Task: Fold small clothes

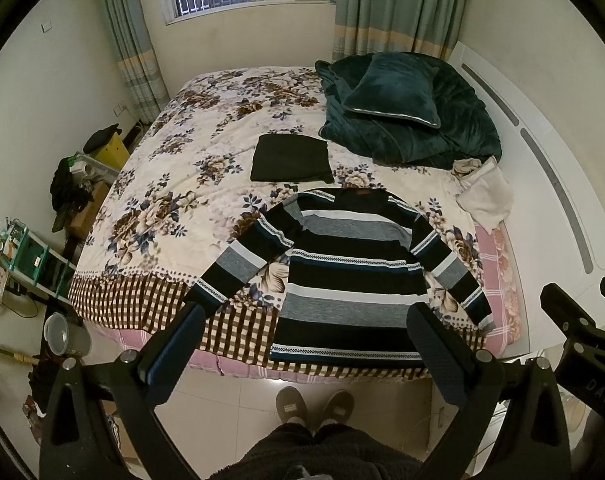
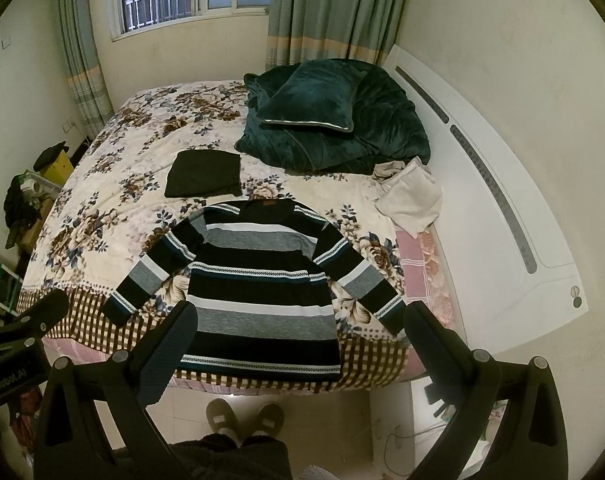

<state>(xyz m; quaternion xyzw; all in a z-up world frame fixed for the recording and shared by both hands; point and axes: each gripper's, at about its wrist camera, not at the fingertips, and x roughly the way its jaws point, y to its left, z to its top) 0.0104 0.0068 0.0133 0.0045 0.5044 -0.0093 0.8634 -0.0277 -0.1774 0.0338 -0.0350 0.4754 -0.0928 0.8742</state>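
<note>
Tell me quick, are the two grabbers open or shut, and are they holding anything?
Left gripper: open, holding nothing, up above the striped sweater.
Right gripper: open, holding nothing too.

Striped sweater [image 1: 350, 276] spread flat, sleeves out, near bed edge

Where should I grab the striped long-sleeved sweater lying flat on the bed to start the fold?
Probably take the striped long-sleeved sweater at its sleeve cuffs, coming from the foot edge of the floral bedspread. Both sleeves splay out and down toward you, so each cuff sits nearest its open gripper: left gripper to the left cuff, right gripper to the right cuff.
</note>
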